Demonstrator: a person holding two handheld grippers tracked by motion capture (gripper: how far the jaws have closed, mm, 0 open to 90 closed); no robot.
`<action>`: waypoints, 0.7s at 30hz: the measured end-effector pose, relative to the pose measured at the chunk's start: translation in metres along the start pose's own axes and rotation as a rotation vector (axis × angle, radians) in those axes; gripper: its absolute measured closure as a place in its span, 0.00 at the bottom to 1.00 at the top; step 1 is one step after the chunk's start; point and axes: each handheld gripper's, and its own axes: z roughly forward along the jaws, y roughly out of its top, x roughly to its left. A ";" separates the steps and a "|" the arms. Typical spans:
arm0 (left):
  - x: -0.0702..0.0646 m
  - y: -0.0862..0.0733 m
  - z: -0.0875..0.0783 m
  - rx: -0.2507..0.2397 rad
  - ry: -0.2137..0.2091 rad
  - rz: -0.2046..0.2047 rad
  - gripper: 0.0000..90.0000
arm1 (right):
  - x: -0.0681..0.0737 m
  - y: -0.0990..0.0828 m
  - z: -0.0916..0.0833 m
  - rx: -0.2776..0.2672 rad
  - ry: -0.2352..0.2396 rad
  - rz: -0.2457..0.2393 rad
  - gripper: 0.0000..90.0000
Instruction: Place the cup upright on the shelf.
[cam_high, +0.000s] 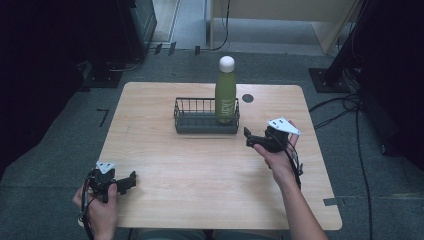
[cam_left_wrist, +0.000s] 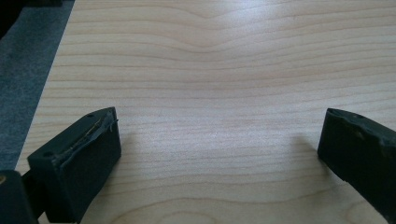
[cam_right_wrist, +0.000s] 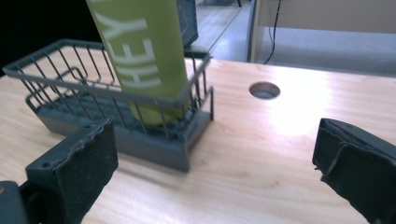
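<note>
A green bottle (cam_high: 226, 95) with a white cap stands upright in the right end of a dark wire basket (cam_high: 192, 116) at the table's back middle. In the right gripper view the bottle (cam_right_wrist: 140, 51) shows white lettering, and the basket (cam_right_wrist: 70, 88) sits close ahead. My right gripper (cam_high: 248, 137) is open just right of the basket, a short gap from it, with nothing between its jaws. Down at the front left corner my left gripper (cam_high: 131, 181) is open over bare wood. Both of its black pads (cam_left_wrist: 88, 158) stand wide apart.
The light wooden table (cam_high: 200, 175) has a round cable hole (cam_high: 248, 98) behind the basket, also seen as a hole (cam_right_wrist: 265, 90) in the right gripper view. Grey carpet, cables and dark furniture surround the table. The left gripper sits close to the table's left edge (cam_left_wrist: 46, 88).
</note>
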 end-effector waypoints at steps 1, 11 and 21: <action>0.000 0.000 0.000 -0.002 0.000 -0.002 0.00 | -0.002 -0.003 -0.002 0.004 0.000 0.004 0.00; 0.000 0.000 0.000 0.000 0.000 0.000 0.00 | -0.023 -0.030 -0.020 0.029 -0.048 0.023 0.00; 0.000 0.000 0.000 0.000 0.000 0.000 0.00 | -0.040 -0.055 -0.039 0.056 -0.084 0.052 0.00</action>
